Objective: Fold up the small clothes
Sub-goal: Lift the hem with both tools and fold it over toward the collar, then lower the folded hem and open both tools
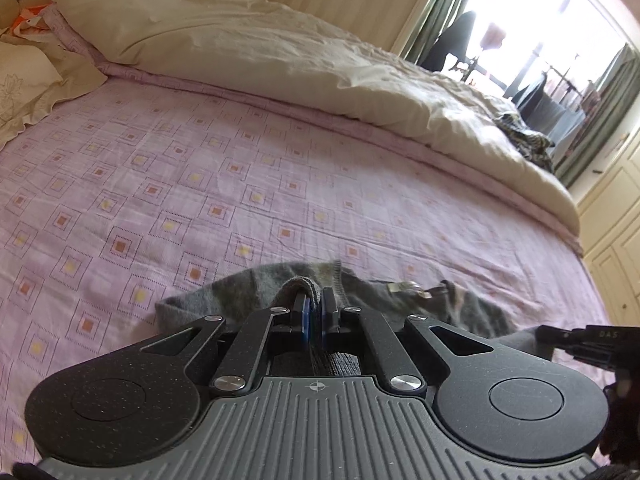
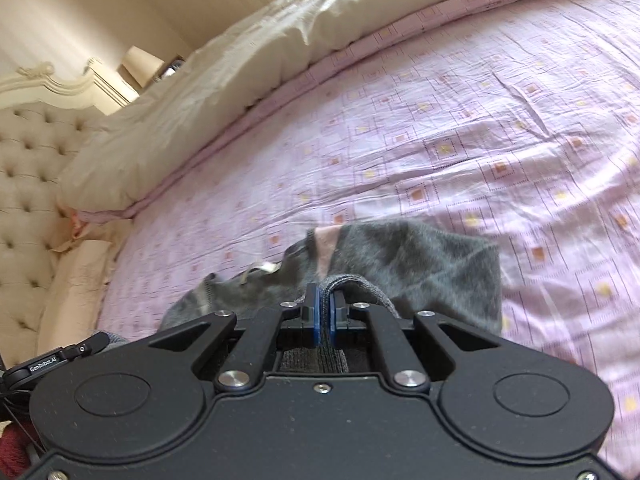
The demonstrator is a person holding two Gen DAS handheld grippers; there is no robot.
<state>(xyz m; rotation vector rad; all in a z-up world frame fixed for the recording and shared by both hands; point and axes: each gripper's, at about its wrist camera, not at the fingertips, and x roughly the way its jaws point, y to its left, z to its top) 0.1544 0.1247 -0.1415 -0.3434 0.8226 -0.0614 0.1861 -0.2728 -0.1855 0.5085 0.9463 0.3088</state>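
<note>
Item: grey knitted garment (image 1: 248,292), on my pink patterned bedsheet (image 1: 200,184), near its front edge.
My left gripper (image 1: 315,306): jaws nearly closed, pinching a ribbed grey edge of the garment.
My right gripper (image 2: 325,304): jaws narrow, clamped on another ribbed edge.
Behind: cream duvet (image 1: 224,40) heaped along the far side; tufted headboard (image 2: 28,168).

Pink bedsheet (image 1: 240,184), cream duvet (image 1: 224,52)
</note>
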